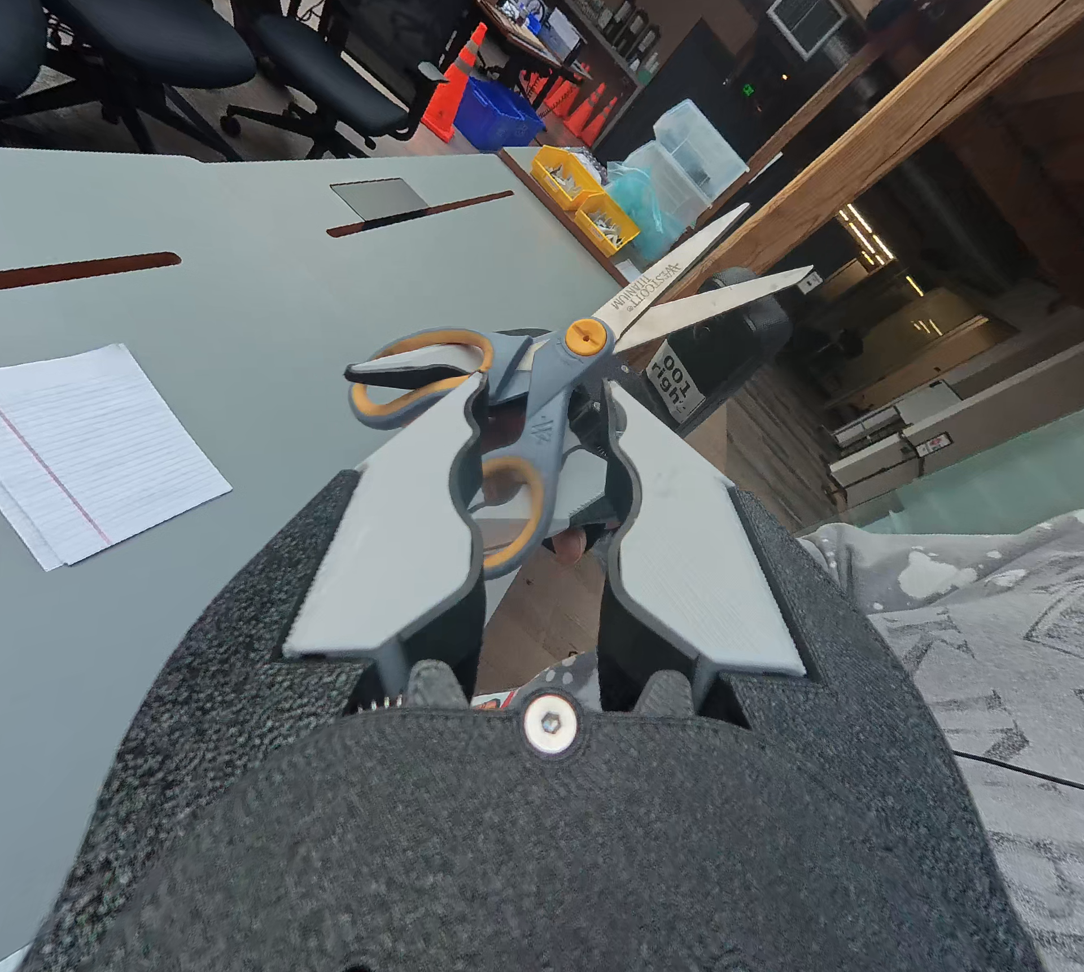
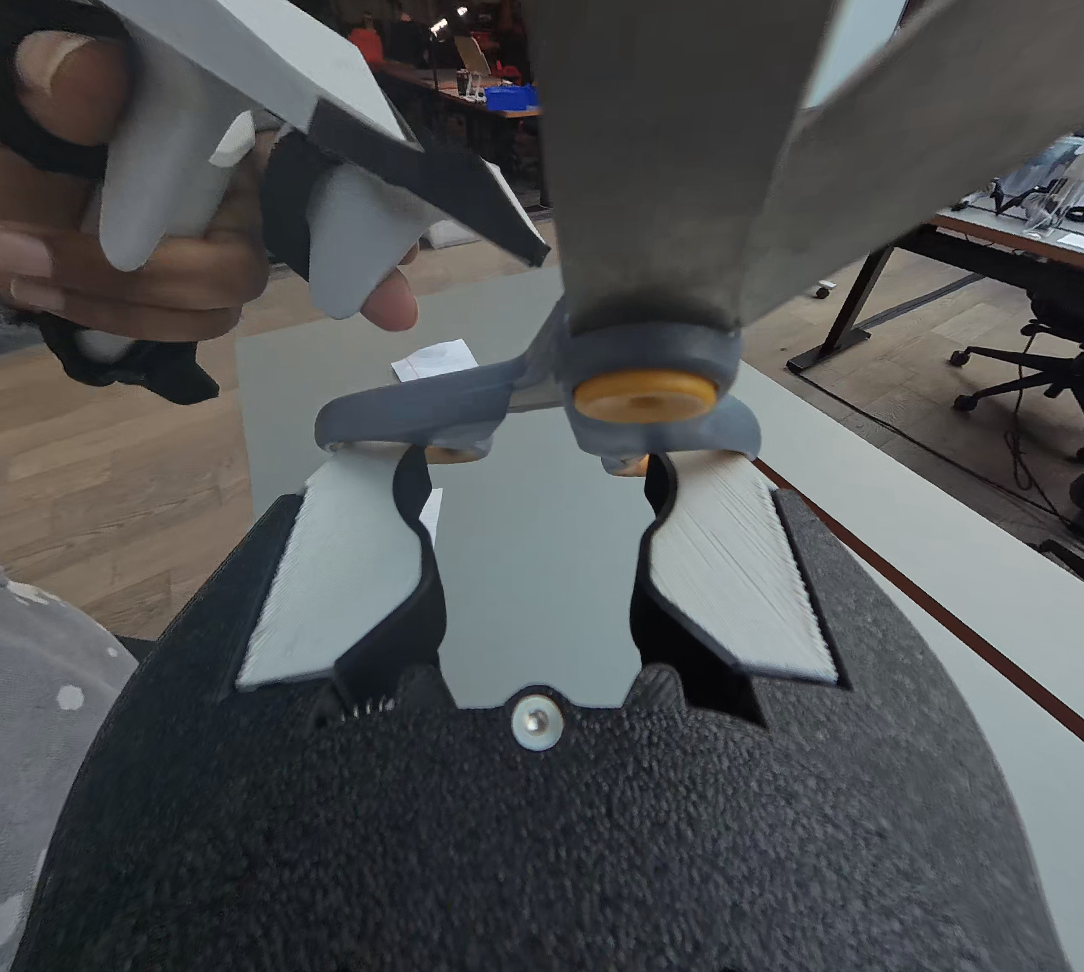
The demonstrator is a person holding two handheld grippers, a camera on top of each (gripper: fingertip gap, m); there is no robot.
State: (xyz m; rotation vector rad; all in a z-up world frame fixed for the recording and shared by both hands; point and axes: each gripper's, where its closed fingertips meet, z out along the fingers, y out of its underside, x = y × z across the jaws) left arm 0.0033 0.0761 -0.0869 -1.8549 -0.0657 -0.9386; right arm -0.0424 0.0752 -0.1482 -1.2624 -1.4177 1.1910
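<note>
Scissors (image 1: 586, 337) with grey and orange handles are held in the air over the grey table (image 1: 264, 299), blades apart and pointing up to the right. My left gripper (image 1: 545, 389) is shut on their neck just below the orange pivot. My right gripper (image 2: 531, 466) is open, each fingertip in a handle loop of the scissors (image 2: 645, 392); the blades loom close above that camera. Its labelled body (image 1: 704, 357) shows behind the scissors. A finger of the left gripper (image 2: 264, 52), held by a hand (image 2: 146, 263), reaches in from the upper left.
Lined paper sheets (image 1: 100, 451) lie on the table at the left and also show in the right wrist view (image 2: 437, 360). Yellow bins (image 1: 578, 184) and clear containers (image 1: 698, 152) stand at the far corner. Office chairs (image 1: 135, 23), orange cones (image 1: 454, 82) and a wooden beam (image 1: 880, 123) lie beyond.
</note>
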